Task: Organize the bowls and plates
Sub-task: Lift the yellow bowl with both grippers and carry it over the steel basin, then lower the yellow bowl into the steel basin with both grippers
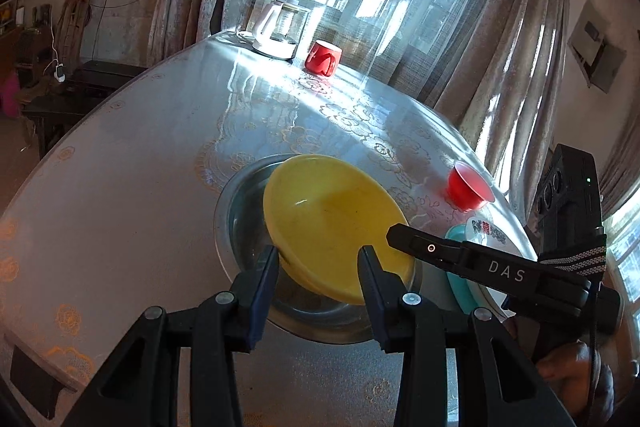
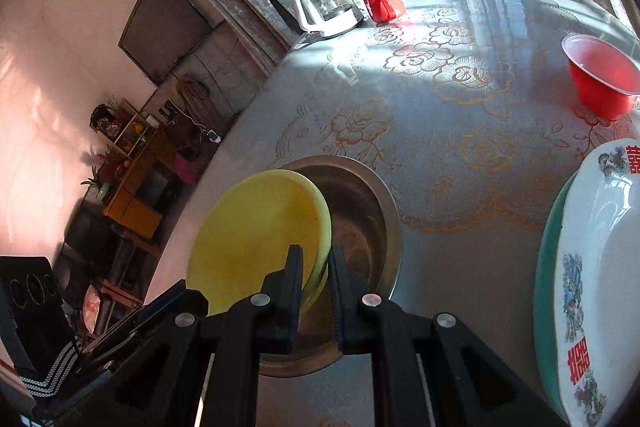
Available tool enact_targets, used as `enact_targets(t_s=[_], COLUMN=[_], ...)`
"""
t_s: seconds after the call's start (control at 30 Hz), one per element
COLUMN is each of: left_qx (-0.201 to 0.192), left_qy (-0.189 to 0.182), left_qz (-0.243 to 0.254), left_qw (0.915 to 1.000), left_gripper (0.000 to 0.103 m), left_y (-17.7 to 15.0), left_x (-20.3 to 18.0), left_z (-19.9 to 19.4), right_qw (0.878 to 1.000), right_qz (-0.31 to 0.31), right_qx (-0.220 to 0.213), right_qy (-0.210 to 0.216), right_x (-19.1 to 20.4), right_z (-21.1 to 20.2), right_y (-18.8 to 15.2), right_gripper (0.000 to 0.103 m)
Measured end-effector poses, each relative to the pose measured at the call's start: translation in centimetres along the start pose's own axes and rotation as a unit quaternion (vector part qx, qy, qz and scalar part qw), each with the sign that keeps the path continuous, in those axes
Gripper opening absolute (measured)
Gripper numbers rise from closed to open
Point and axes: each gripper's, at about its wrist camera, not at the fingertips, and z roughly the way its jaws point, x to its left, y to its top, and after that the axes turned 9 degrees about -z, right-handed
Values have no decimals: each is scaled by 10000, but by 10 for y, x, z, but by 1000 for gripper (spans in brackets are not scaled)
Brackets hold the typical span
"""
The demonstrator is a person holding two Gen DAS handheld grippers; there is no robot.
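Right tool (image 2: 315,259): jaws closed on the near rim of the yellow plate (image 2: 256,239), one finger on its inner face, the other on the outside. Plate is tilted, raised on the right tool's side, and sits over the steel basin (image 2: 376,211); its low edge is down inside the basin.

Left tool (image 1: 318,263): jaws part-way apart, straddling the near edge of the same yellow plate (image 1: 332,223). Left finger sits against the plate's underside rim, right finger lies over its inner face. Cannot tell whether the pads press on it.

In the left wrist view the right tool (image 1: 404,237) reaches in from the right and bites the plate's right rim.

Steel basin (image 1: 240,219) rests on the table (image 1: 132,187), which carries a pale cloth with gold flower print.

Right of the basin: a white printed plate (image 2: 600,267) stacked on a teal plate (image 2: 546,259), near edge of the table. Beyond them, a red bowl (image 2: 600,79) stands upright, well apart from the basin.

Far end of the table: a glass kettle (image 2: 328,7) on a white base, with a red cup (image 2: 382,5) just beside it on the right
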Motion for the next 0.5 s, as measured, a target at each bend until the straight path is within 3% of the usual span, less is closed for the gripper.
enact_targets(t_s=[0.5], left_qx=[275], left_qy=[14], left_qz=[-95], left_qw=[9996], left_gripper=[40], left_y=[-2], left_x=[10], left_z=[25], right_qw=[9983], right_qz=[-328], right_qx=[215], right_qy=[-426], right_x=[1], right_z=[13], right_y=[-3], right_gripper=[13])
